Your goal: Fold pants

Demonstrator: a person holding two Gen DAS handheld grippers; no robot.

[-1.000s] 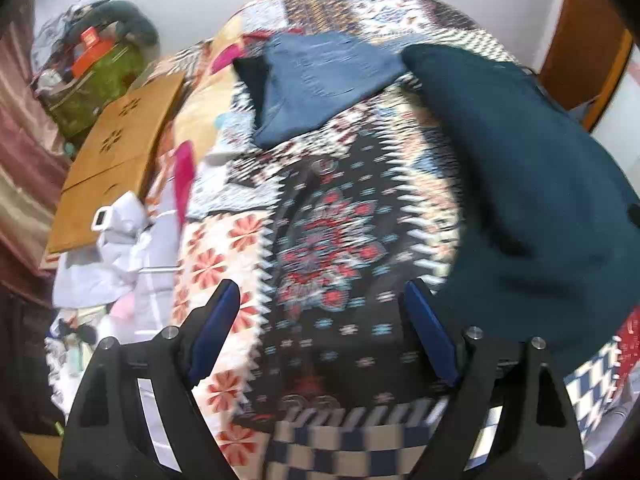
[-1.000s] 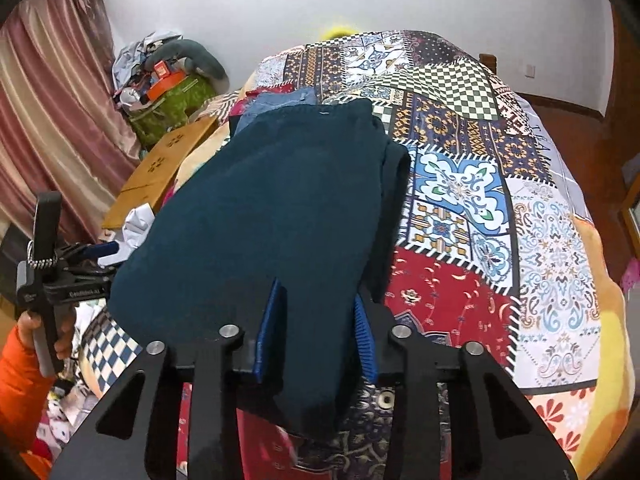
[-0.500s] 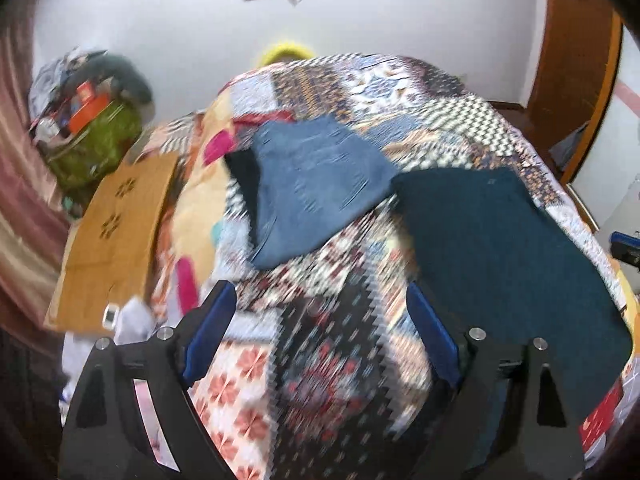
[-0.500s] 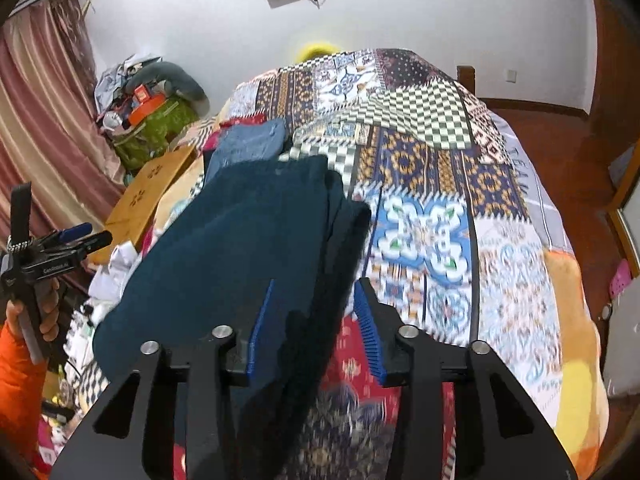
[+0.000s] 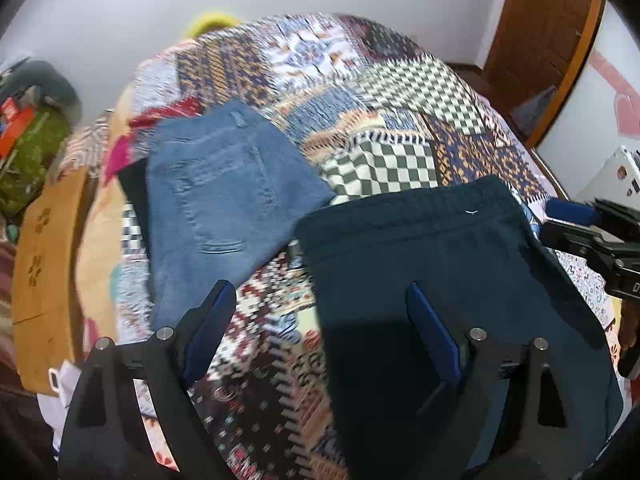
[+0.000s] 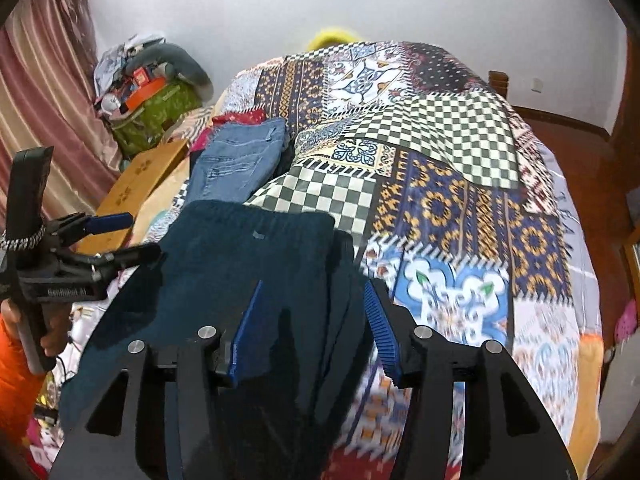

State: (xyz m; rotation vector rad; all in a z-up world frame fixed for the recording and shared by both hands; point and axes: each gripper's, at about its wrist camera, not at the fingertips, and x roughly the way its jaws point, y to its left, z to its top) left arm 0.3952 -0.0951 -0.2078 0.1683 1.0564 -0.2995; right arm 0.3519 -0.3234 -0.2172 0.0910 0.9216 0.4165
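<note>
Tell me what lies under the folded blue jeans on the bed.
A dark garment's edge peeks from under the folded blue jeans, on the patchwork bedspread. How much of it the jeans cover is hidden.

A bed under a patchwork quilt carries two garments: folded blue jeans at ten o'clock, and dark teal pants lying flat at seven o'clock, their waistband just beside the jeans.
</note>
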